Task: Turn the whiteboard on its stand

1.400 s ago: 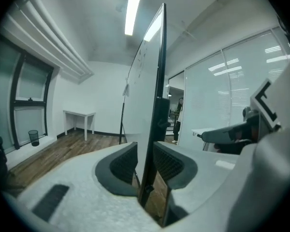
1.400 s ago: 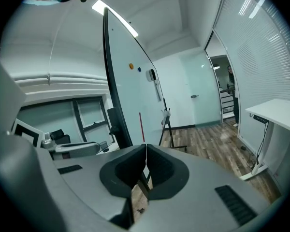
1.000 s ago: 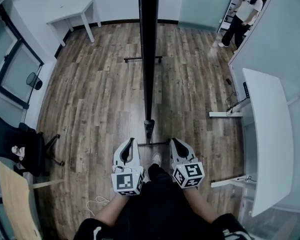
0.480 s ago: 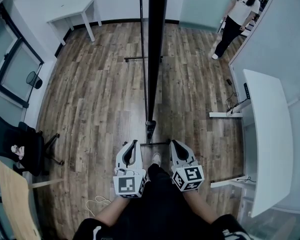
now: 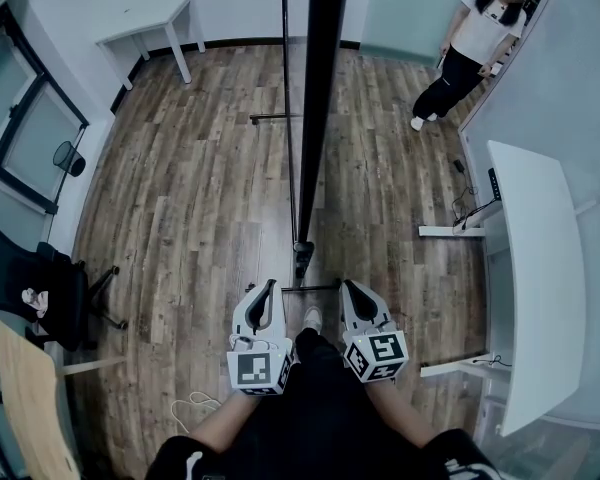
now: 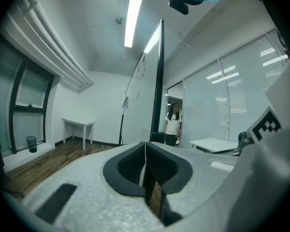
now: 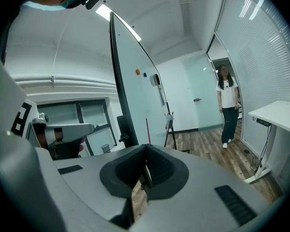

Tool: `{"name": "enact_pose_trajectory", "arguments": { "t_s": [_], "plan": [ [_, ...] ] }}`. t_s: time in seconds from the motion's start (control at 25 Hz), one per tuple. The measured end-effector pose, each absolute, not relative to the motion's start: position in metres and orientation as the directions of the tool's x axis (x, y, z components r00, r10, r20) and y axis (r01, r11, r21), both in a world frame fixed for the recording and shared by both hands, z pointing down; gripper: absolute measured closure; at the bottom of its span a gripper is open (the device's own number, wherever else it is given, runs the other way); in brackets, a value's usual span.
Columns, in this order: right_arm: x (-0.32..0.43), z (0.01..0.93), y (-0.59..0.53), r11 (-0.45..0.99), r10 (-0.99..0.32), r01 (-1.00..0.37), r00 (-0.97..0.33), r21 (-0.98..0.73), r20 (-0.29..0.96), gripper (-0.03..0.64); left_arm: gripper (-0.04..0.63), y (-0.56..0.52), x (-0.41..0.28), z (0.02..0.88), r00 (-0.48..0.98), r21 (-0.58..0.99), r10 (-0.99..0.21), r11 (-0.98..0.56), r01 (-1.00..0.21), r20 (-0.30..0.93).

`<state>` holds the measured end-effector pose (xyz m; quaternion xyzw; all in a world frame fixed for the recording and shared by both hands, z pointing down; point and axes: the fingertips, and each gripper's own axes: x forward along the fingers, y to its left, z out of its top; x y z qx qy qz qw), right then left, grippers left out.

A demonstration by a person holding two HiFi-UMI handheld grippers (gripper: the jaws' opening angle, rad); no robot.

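Wood floor (image 5: pixel 200 198); whiteboard (image 5: pixel 323 98) edge-on ahead of L gripper (image 5: pixel 268 286), R gripper (image 5: pixel 348 284).

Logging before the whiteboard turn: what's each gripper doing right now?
Left gripper: closed, holding nothing.
Right gripper: closed, holding nothing.

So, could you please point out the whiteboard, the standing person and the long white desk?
whiteboard (image 5: pixel 323 88), head view, on its dark frame edge.
standing person (image 5: pixel 473 34), head view, on the white shirt.
long white desk (image 5: pixel 536 268), head view, on the bare tabletop.
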<state>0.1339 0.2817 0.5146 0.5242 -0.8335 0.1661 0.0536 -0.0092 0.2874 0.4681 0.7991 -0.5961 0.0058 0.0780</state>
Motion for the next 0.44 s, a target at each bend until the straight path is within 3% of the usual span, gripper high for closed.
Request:
{"name": "enact_pose_trajectory", "arguments": {
  "t_s": [0.44],
  "plan": [
    [0.1346, 0.5179, 0.2858, 0.393, -0.856, -0.893, -0.443, -0.220, 0.267, 0.606, 0.574, 0.2909, -0.0077, 0.4708, 0.287, 0.133, -0.952, -0.272, -0.953, 0.109]
  ]
}}
